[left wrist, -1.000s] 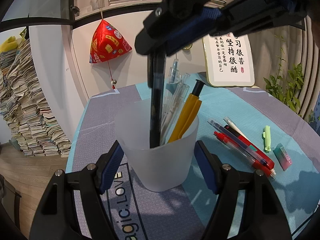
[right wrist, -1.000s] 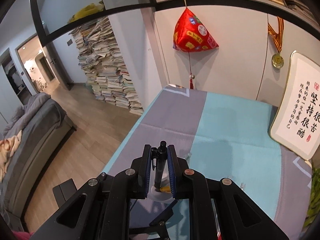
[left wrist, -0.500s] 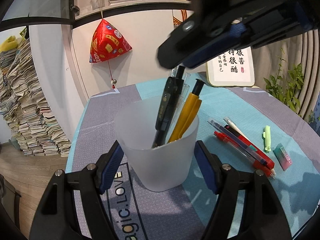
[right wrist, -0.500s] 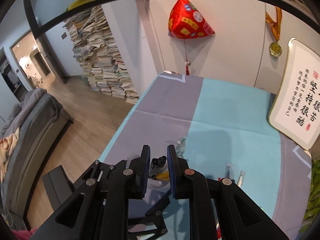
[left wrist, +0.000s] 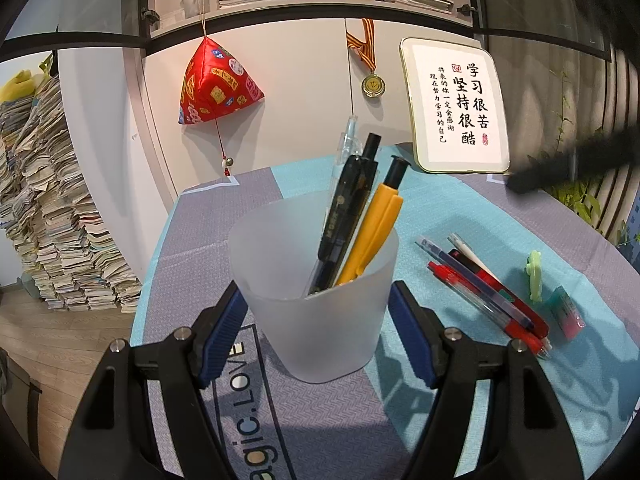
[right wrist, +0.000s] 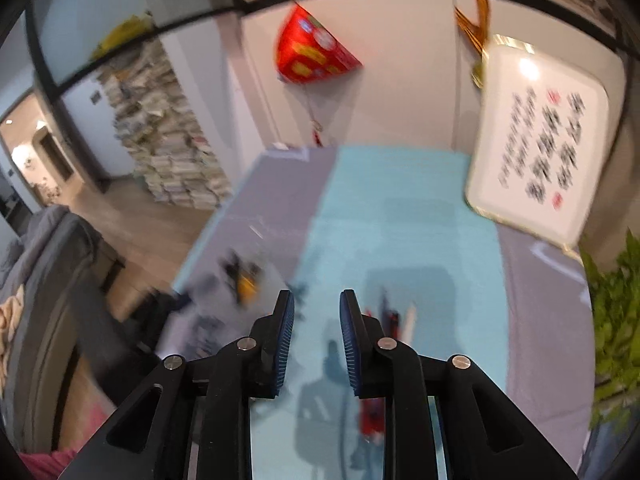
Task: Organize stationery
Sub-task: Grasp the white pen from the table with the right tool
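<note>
- Grey-and-teal tablecloth [left wrist: 460,208] lies under both my grippers.
- My left gripper [left wrist: 316,328] pinches one frosted cup [left wrist: 316,320] holding three pens [left wrist: 348,216].
- Four loose pens [left wrist: 484,284] lie to its right.
- My right gripper [right wrist: 316,336] has just been opening, nothing between its pads.

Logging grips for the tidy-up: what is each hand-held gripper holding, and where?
Left hand-held gripper clamps the frosted cup by its sides; right hand-held gripper holds nothing.
</note>
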`<action>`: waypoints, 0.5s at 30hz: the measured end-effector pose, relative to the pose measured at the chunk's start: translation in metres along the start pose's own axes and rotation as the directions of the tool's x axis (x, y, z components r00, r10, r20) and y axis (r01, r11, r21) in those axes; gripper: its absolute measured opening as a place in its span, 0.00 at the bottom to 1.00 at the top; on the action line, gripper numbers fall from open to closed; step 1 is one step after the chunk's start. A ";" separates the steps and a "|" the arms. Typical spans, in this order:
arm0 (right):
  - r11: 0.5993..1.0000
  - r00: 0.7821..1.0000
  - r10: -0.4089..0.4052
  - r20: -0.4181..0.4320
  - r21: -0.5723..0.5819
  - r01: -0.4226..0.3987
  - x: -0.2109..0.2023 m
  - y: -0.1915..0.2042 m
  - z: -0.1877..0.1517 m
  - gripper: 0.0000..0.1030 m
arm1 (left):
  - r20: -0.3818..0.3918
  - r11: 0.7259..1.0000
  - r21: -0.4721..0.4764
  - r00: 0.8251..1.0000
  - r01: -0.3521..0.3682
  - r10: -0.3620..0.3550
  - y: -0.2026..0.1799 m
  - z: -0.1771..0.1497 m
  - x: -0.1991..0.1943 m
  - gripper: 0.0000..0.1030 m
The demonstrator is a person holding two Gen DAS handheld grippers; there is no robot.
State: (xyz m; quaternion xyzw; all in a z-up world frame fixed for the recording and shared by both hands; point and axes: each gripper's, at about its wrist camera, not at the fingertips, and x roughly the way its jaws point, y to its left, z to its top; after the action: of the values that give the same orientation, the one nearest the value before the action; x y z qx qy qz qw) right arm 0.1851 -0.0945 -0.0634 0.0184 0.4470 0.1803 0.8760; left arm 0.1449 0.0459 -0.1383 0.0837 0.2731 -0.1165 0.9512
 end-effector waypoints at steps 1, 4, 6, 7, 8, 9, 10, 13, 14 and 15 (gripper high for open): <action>1.000 0.999 -0.018 -0.028 0.006 0.018 0.007 -0.005 -0.006 0.22 | 0.000 1.000 0.000 1.000 0.000 0.000 0.000 0.000 0.000 0.69; 0.999 0.994 -0.040 -0.098 0.000 0.040 0.028 -0.013 -0.027 0.23 | -0.001 1.000 -0.001 1.000 0.001 -0.001 0.000 0.000 0.000 0.69; 0.999 0.991 -0.042 -0.129 -0.014 0.040 0.038 -0.014 -0.038 0.23 | -0.001 1.000 0.000 1.000 0.000 0.000 0.000 0.000 0.000 0.69; 0.999 0.990 -0.042 -0.137 -0.022 0.039 0.041 -0.014 -0.041 0.23 | -0.001 1.000 -0.001 1.000 0.001 -0.001 0.000 0.000 0.000 0.69; 0.999 0.989 -0.040 -0.143 -0.030 0.036 0.045 -0.013 -0.045 0.23 | -0.002 1.000 -0.001 1.000 0.001 -0.001 0.000 0.000 0.000 0.69; 0.999 0.988 -0.037 -0.147 -0.034 0.032 0.046 -0.013 -0.047 0.23 | -0.003 1.000 -0.003 1.000 0.002 -0.002 0.000 0.000 0.000 0.69; 0.999 0.988 -0.036 -0.153 -0.037 0.031 0.048 -0.013 -0.049 0.23 | -0.003 1.000 -0.004 1.000 0.002 -0.002 0.000 0.000 0.000 0.69; 0.998 0.988 -0.060 -0.144 -0.008 0.060 0.050 -0.020 -0.052 0.23 | -0.004 1.000 -0.004 1.000 0.001 -0.001 0.000 0.000 0.000 0.69; 0.998 0.988 -0.064 -0.139 0.010 0.066 0.049 -0.023 -0.050 0.23 | -0.004 1.000 -0.004 1.000 0.001 -0.001 -0.001 0.000 0.000 0.69; 0.997 0.989 -0.070 -0.133 0.036 0.075 0.048 -0.028 -0.049 0.23 | -0.005 1.000 -0.003 1.000 0.001 -0.001 -0.001 0.000 0.000 0.69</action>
State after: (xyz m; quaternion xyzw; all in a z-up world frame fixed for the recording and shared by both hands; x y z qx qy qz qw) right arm 0.1805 -0.1114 -0.1361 0.0084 0.5078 0.1400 0.8500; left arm 0.1449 0.0451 -0.1384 0.0823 0.2756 -0.1163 0.9507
